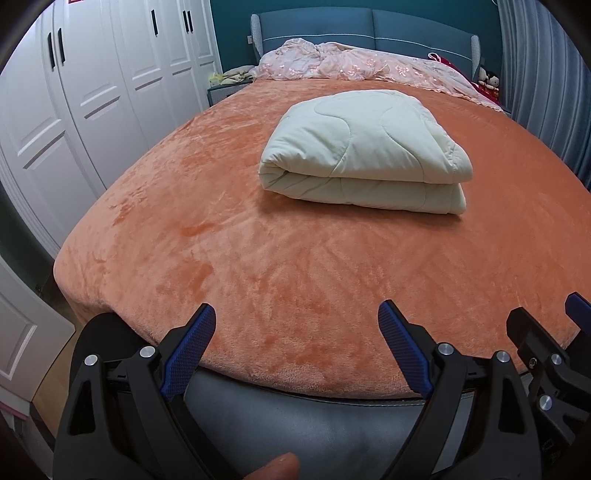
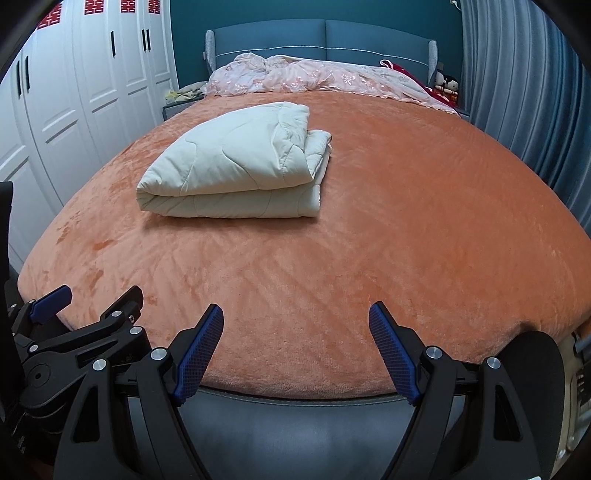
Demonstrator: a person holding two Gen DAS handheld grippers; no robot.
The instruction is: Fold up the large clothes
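Note:
A cream quilted comforter (image 1: 364,151) (image 2: 236,171) lies folded into a thick bundle on the orange plush bed cover (image 1: 258,258) (image 2: 406,221), near the middle of the bed. My left gripper (image 1: 297,314) hangs open over the foot edge of the bed, well short of the bundle, with nothing between its blue pads (image 1: 188,350). My right gripper (image 2: 295,314) is open too, empty, at the same edge and to the right of the bundle. Each gripper shows at the edge of the other's view: the right gripper (image 1: 546,354) and the left gripper (image 2: 88,302).
A crumpled pink floral blanket (image 1: 351,64) (image 2: 314,77) lies at the blue headboard (image 1: 369,26). White wardrobe doors (image 1: 92,92) line the left side and grey curtains (image 2: 517,92) the right. A dark padded bed frame (image 1: 295,417) runs below the cover's edge. A fingertip (image 1: 273,469) shows at the bottom.

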